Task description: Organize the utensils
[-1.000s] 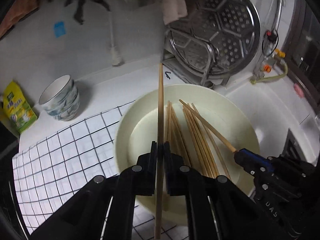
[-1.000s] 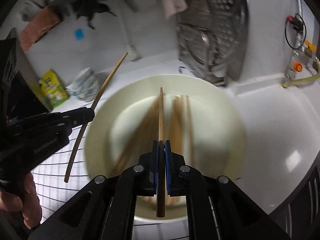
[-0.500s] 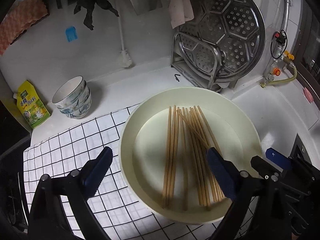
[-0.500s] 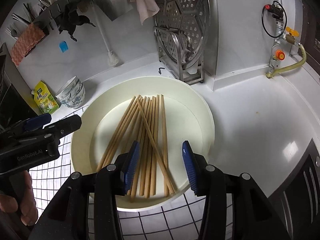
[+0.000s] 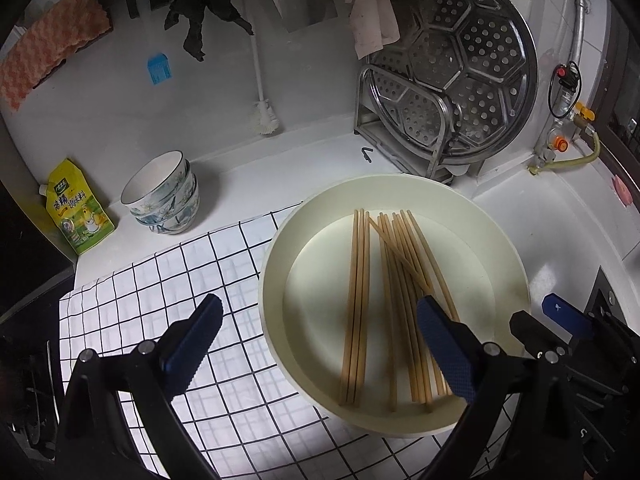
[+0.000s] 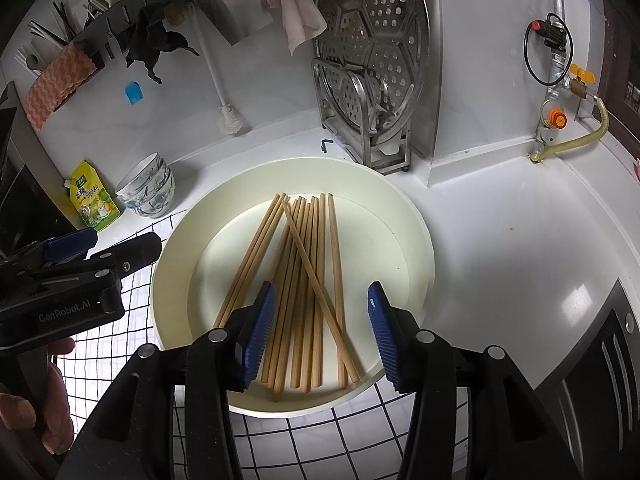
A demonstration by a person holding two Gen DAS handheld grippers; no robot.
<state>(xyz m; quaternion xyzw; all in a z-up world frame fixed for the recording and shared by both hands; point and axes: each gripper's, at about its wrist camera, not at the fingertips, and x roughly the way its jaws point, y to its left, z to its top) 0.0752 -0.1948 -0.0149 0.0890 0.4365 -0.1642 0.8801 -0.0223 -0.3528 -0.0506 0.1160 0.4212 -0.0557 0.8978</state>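
Wooden chopsticks (image 6: 308, 292) are lying inside the round cream basin (image 6: 416, 240) on the tabletop. Left gripper (image 5: 316, 344) is hovering above the basin, jaws wide, empty. Right gripper (image 6: 322, 334) jaws are opening, gripping nothing.

You see both views dim overall, with black fisheye corners and lines bowing toward the edges. Cool light falls from above and leaves a glare patch on the white desk (image 6: 568, 292) toward its right edge. The checked cloth (image 5: 168, 280) washes out near the bottom. The chopsticks (image 5: 356, 300) look slightly soft in the left view, while the right view is sharp.
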